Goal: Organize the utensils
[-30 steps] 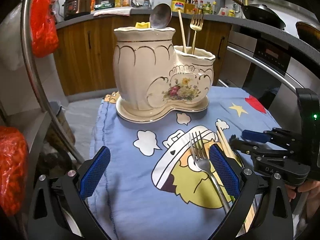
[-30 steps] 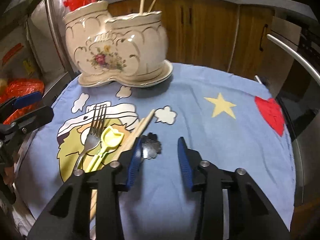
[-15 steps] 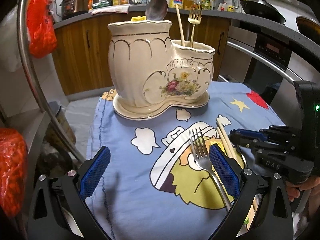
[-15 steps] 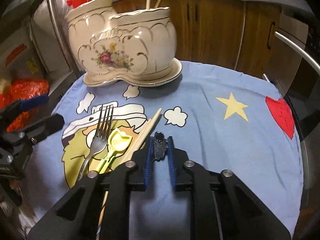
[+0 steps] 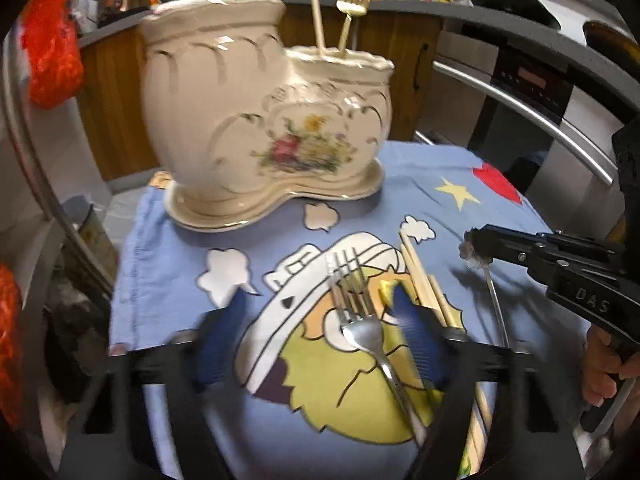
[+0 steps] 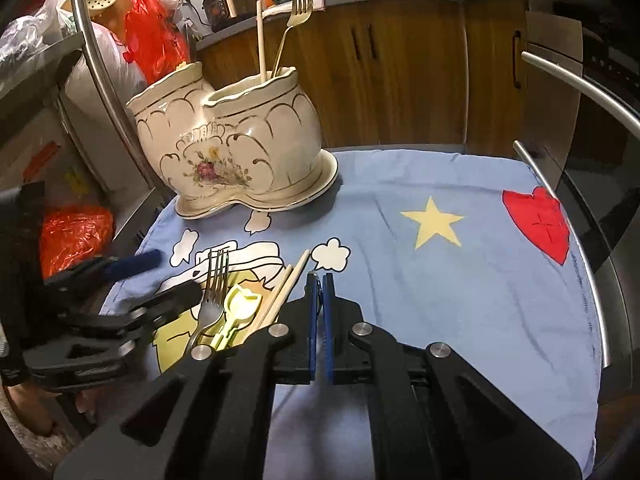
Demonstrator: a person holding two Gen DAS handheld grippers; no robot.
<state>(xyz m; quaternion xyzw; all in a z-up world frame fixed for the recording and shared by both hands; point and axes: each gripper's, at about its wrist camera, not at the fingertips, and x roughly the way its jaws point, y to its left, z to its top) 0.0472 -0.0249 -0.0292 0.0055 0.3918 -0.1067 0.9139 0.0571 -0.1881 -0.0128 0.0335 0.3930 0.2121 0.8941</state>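
Note:
A cream ceramic utensil holder (image 5: pixel 264 120) (image 6: pixel 228 144) with two compartments stands at the back of the blue cloth (image 6: pixel 440 248); a chopstick (image 6: pixel 261 40) and a gold fork (image 6: pixel 292 20) stand in its lower compartment. A silver fork (image 5: pixel 360 320) (image 6: pixel 212 292), a yellow utensil (image 6: pixel 236 308) and chopsticks (image 5: pixel 424 280) (image 6: pixel 286 288) lie on the cloth. My left gripper (image 5: pixel 316 340) is open, low over the silver fork. My right gripper (image 6: pixel 319 304) (image 5: pixel 472 248) is shut on a thin metal utensil with a dark flower-shaped end (image 5: pixel 494 300), lifted off the cloth.
Wooden cabinets (image 6: pixel 400 60) and a counter with a rice cooker (image 6: pixel 228 0) and bottles stand behind. An oven with a steel handle (image 5: pixel 520 108) is to the right. Red plastic bags (image 6: pixel 76 236) hang and lie at the left by a curved metal rail (image 6: pixel 104 68).
My right gripper closed on the flower-ended utensil and raised it off the cloth. My left gripper moved forward and down over the silver fork, still open.

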